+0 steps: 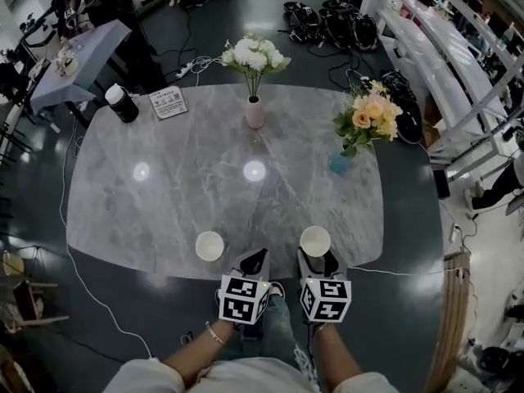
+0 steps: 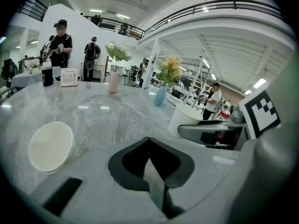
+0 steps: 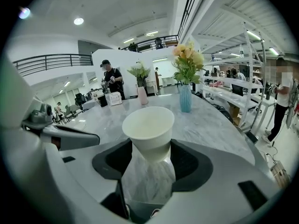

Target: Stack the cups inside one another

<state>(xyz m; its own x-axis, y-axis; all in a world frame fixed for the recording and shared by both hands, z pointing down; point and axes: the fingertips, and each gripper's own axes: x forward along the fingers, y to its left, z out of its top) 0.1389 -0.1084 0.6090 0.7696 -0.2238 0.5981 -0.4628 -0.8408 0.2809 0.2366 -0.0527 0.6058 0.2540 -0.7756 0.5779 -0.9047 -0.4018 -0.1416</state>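
Observation:
Two white paper cups stand upright near the front edge of the marble table [image 1: 164,195]. The left cup [image 1: 210,246] [image 2: 51,146] stands alone, left of my left gripper [image 1: 255,257] [image 2: 148,141], whose jaws meet at the tips with nothing in them. The right cup [image 1: 315,241] [image 3: 148,130] [image 2: 186,118] stands with its base between the spread fingers of my right gripper [image 1: 318,258] [image 3: 149,149]. A thin gap shows on each side of that base. Both grippers sit side by side at the table's front edge.
Farther back on the table are a pink vase with white flowers [image 1: 255,111], a blue vase with orange flowers [image 1: 339,164], a black flask [image 1: 123,103] and a printed card [image 1: 169,102]. Cables and bags lie on the floor beyond [image 1: 327,23]. People stand at the back left [image 2: 60,41].

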